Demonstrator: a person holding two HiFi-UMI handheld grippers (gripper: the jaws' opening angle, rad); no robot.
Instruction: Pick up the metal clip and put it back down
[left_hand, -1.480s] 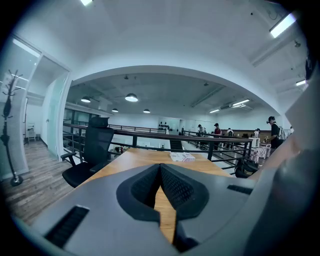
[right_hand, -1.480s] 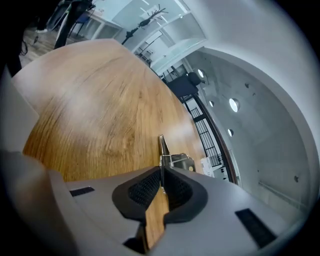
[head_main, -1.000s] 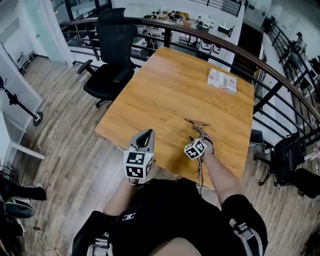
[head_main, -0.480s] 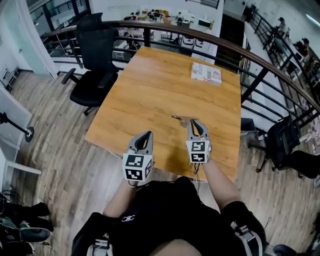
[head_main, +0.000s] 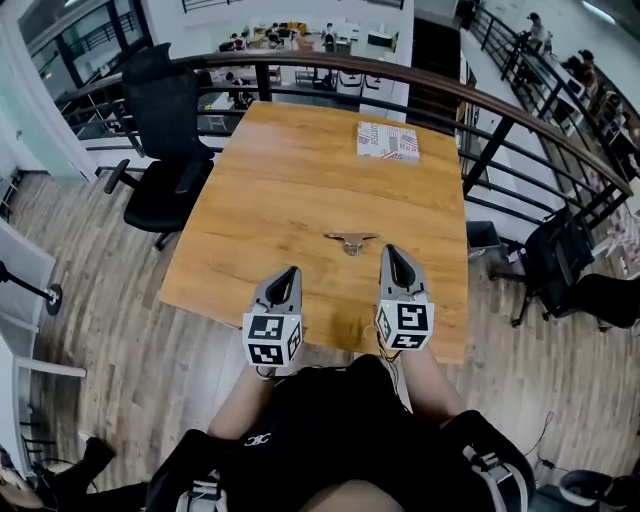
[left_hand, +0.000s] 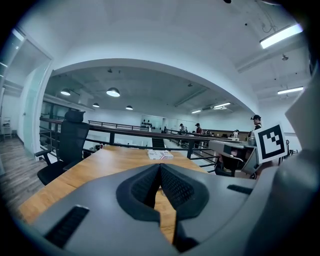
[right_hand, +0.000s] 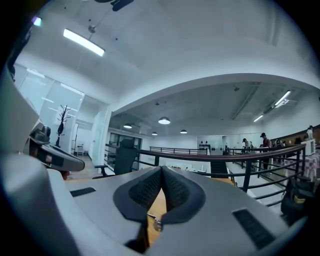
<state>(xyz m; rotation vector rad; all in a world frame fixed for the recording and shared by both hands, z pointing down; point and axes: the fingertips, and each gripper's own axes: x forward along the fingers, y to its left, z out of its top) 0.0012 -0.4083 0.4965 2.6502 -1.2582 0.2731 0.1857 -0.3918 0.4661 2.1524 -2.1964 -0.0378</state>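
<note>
The metal clip (head_main: 350, 241) lies flat on the wooden table (head_main: 300, 190), a little past the middle toward the near edge. My right gripper (head_main: 391, 252) hovers just behind it and slightly to its right, shut with nothing between the jaws. In the right gripper view the pads (right_hand: 145, 192) meet at the tips of that gripper (right_hand: 161, 170), and a small piece of the clip (right_hand: 157, 225) shows below them. My left gripper (head_main: 288, 271) hangs over the table's near edge, left of the clip, shut and empty; its tips (left_hand: 160, 166) touch in the left gripper view.
A patterned flat box (head_main: 388, 141) rests at the table's far right; it also shows as the box (left_hand: 160, 155) in the left gripper view. A black office chair (head_main: 160, 150) stands at the table's left. A dark railing (head_main: 480, 110) curves round the far and right sides, with another chair (head_main: 560, 270) beyond it.
My right gripper has drawn back from the clip toward me and its jaws have closed empty. The clip stays on the table. The left gripper has barely moved.
</note>
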